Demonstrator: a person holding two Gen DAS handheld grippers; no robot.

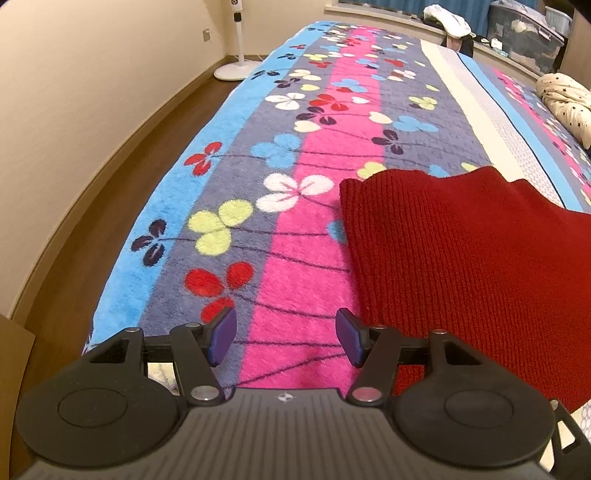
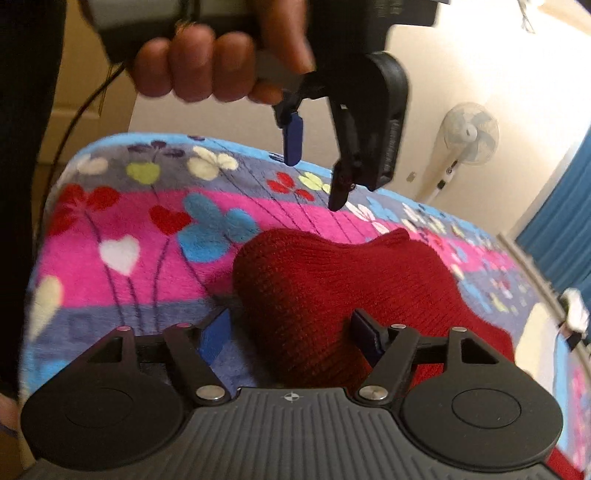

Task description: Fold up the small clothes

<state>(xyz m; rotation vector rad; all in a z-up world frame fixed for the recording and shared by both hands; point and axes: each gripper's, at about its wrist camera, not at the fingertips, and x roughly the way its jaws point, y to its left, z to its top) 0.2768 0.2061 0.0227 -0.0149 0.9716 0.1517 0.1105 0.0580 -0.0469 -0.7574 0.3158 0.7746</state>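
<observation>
Where the left gripper (image 1: 286, 338) hangs, its two blue-padded fingers (image 1: 223, 336) stand wide apart with only the bedcover under the gap and nothing between them. Just to the right of them lies the red knitted garment (image 1: 461, 258), flat on the bed's flowered blanket (image 1: 229, 173), and its near edge runs behind the right finger; whether the two touch cannot be told.

From the right wrist, the right gripper (image 2: 291, 336) also has its fingers (image 2: 214, 338) spread wide. A rounded, raised fold of the same red garment (image 2: 332, 288) sits in the gap between them, but the pads do not press on it. This view is somewhat blurred.

Only the right wrist view shows the left gripper (image 2: 316, 181) from outside: it hangs above the blanket (image 2: 122, 229), beyond the far edge of the garment, pointing down, and a person's hand (image 2: 207, 66) holds its handle. A dark cable hangs at the left, and a white standing fan (image 2: 467, 134) with blue curtains (image 2: 561, 236) is at the right.

Only the left wrist view shows the long bed, the wooden floor (image 1: 110, 206), the fan's round base (image 1: 236, 70), a cream cloth with dark stars (image 1: 565, 101), and clear storage boxes (image 1: 528, 33) at the far end.

No writing can be read; each gripper body bears only a small round crosshair mark (image 1: 286, 397).
</observation>
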